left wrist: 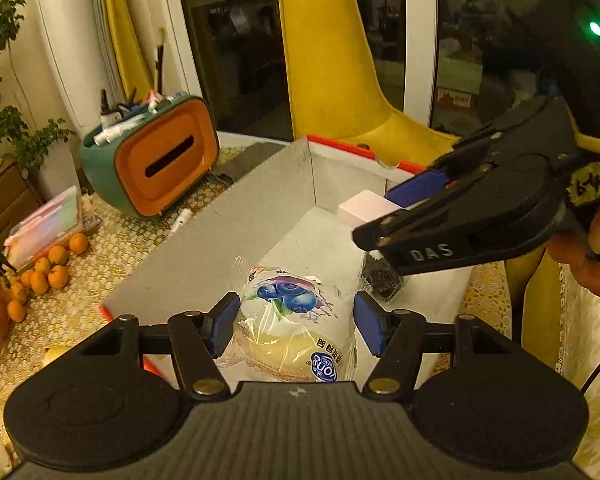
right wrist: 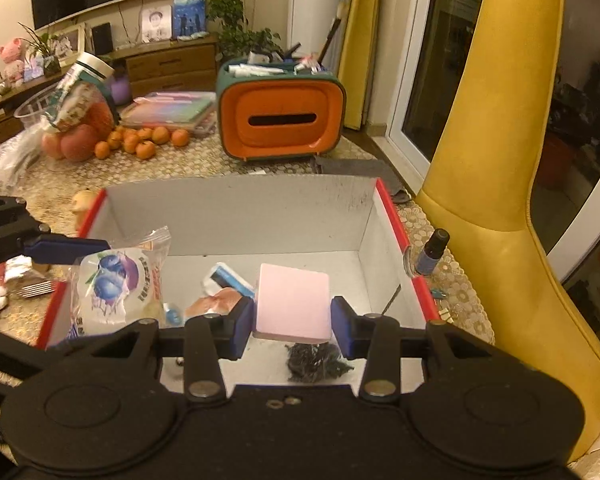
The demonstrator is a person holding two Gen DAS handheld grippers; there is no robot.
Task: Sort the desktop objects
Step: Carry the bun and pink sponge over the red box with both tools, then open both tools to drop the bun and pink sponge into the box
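My left gripper [left wrist: 296, 326] is shut on a clear bread packet with a blueberry print [left wrist: 294, 320], which hangs over the near end of a grey cardboard box with a red rim [left wrist: 260, 208]. In the right wrist view the same packet [right wrist: 112, 292] shows at the left, with one blue finger [right wrist: 66, 250] of that gripper above it. My right gripper [right wrist: 294, 330] is shut on a flat pink block [right wrist: 294, 304] over the box [right wrist: 240, 216]. From the left wrist view, the right gripper [left wrist: 384, 214] reaches in from the right with the pink block [left wrist: 362, 210].
On the box floor lie a black packet [right wrist: 316, 360], a white-and-blue item [right wrist: 228, 276] and an orange wrapper [right wrist: 216, 302]. Behind stand an orange-and-green organiser [right wrist: 280, 120] and tangerines [right wrist: 144, 140]. A small dark bottle [right wrist: 430, 252] and a yellow chair [right wrist: 500, 200] are at the right.
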